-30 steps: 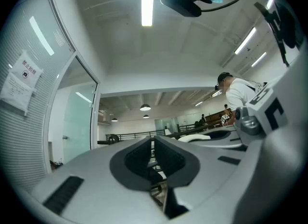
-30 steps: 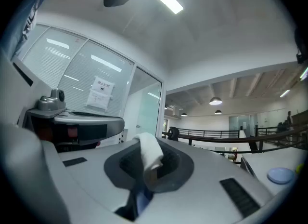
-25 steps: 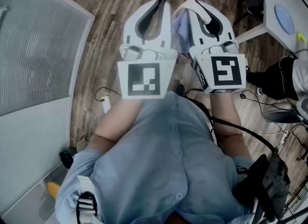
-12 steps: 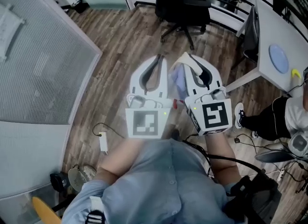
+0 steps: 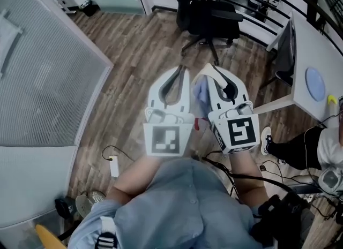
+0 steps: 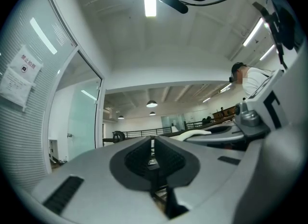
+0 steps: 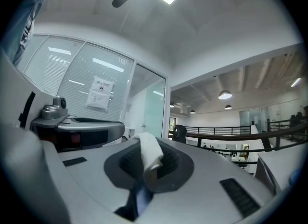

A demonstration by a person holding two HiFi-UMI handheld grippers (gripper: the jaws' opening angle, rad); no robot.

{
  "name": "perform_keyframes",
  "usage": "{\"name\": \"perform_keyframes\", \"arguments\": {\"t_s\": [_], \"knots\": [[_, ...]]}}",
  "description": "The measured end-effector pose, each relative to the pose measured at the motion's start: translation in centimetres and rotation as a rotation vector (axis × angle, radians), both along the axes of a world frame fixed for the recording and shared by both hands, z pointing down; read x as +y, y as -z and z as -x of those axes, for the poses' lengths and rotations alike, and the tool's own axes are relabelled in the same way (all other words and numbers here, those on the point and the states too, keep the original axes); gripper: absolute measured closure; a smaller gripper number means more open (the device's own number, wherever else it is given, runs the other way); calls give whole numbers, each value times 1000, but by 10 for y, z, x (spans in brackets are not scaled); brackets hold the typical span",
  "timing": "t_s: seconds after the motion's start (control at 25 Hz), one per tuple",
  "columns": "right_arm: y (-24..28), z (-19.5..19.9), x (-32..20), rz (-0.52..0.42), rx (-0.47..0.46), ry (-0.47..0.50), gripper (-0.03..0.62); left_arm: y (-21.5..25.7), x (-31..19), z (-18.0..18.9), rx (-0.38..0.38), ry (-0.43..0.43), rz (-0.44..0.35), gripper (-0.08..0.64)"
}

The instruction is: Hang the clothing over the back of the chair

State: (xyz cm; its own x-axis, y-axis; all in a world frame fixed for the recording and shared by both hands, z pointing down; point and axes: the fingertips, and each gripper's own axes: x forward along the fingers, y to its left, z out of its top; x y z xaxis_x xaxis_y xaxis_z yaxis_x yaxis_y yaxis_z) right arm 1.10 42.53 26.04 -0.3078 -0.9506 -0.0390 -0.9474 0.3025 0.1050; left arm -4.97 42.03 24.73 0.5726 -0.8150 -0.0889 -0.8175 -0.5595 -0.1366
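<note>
Right gripper (image 5: 209,68) clamps the clothing (image 5: 200,89), left gripper (image 5: 183,68) clenched empty (apparently); we hold it level, probably to clear the chair (image 5: 213,16) at 12 o'clock.

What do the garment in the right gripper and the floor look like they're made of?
Garment: soft woven cloth, perhaps cotton. It is pale and matte, and folds limply where the right gripper pinches it.
Floor: wood or wood-look laminate planks, with brown grain, visible seams and a slight sheen. The pictures don't show which.
</note>
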Motion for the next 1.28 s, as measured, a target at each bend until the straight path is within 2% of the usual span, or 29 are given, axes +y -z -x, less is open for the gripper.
{"name": "perform_keyframes", "arguments": {"t_s": [0.24, 0.48, 0.64, 0.92, 1.28], "knots": [[7, 12, -72, -12, -10, -32, 571, 5, -74, 16, -1, -17, 21, 535], [16, 20, -138, -30, -8, -48, 571, 20, -135, 29, 44, -35, -33, 535], [16, 22, -167, -20, -10, -60, 572, 12, -164, 31, 30, -52, -8, 535], [11, 6, -215, -13, 2, -78, 572, 10, -215, 15, 46, -65, -4, 535], [-1, -29, -288, 0, -8, -64, 571, -3, -295, -22, 11, -34, 29, 535]]}}
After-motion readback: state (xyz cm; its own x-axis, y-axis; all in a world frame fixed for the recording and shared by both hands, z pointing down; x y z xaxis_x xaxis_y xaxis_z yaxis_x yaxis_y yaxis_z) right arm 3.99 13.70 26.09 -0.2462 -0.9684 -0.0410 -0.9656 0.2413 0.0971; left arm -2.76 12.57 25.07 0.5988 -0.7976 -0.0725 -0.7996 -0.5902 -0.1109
